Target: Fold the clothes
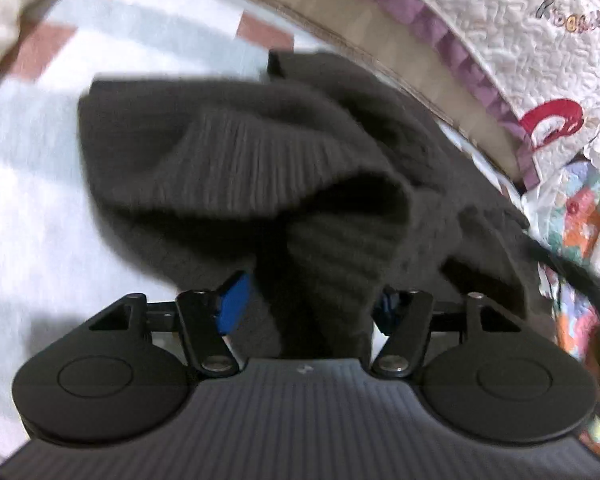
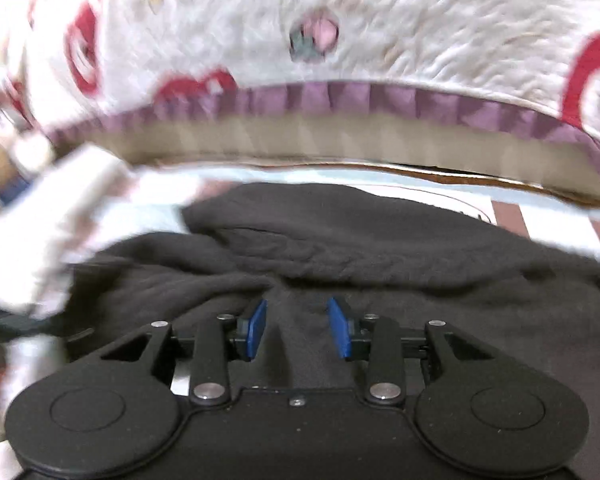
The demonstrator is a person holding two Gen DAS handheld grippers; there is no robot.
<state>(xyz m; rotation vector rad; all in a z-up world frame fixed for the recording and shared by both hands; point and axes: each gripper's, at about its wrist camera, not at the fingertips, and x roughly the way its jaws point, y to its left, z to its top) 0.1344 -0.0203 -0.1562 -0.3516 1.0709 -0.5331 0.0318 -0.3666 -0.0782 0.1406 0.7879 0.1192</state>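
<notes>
The dark grey ribbed knit sweater [image 1: 236, 168] looks soft, matt and fuzzy. The white quilt with red prints [image 2: 400, 32] is puckered, stitched cloth, and the blue finger pads [image 2: 258, 328] look like smooth plastic.

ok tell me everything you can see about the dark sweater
The sweater is a dark brownish-grey ribbed knit, soft and thick-looking. It lies crumpled in loose folds on a pale checked cover, near a quilt with a purple frill. A raised fold runs between the blue pads of the left gripper. The right gripper straddles another bunch, pads apart from the cloth.
</notes>
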